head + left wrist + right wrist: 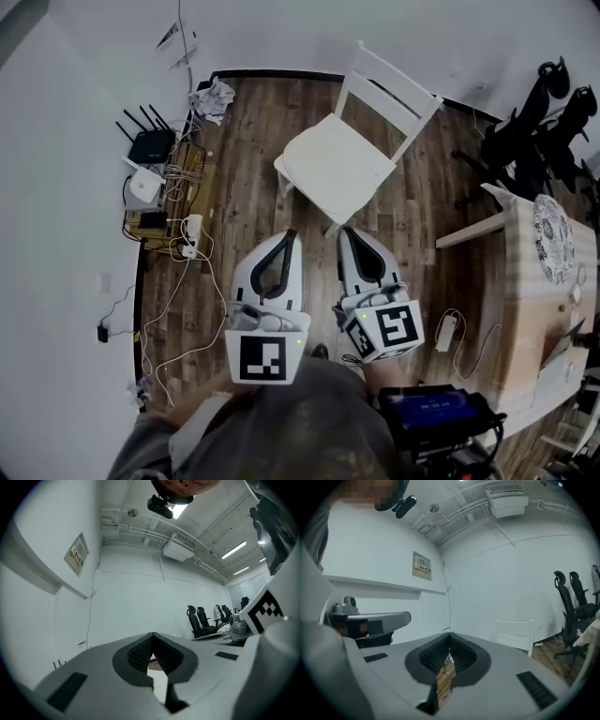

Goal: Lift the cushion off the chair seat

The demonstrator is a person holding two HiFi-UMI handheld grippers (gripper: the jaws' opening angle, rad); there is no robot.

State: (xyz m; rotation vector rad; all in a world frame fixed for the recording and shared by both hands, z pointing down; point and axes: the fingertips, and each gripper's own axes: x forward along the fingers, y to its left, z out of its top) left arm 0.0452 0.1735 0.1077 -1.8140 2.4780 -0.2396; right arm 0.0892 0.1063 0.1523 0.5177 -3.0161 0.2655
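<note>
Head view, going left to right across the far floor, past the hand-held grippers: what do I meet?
black router → white chair → black office chairs

On your left, against the white wall, a black router with upright antennas [150,145] sits just beside a flat white router [142,186]. Below them a tangle of white and dark cables [183,234] spills over the dark wood plank floor [244,187]. A crumpled white paper wad [215,97] lies in the corner. On your right, a light wooden table [525,309] bears a round dark-patterned plate [553,239], with black office chairs [539,131] clustered beyond it. A small white power adapter [447,331] lies on the floor near the table. A small rectangular wall sign [422,566] hangs high up.
</note>
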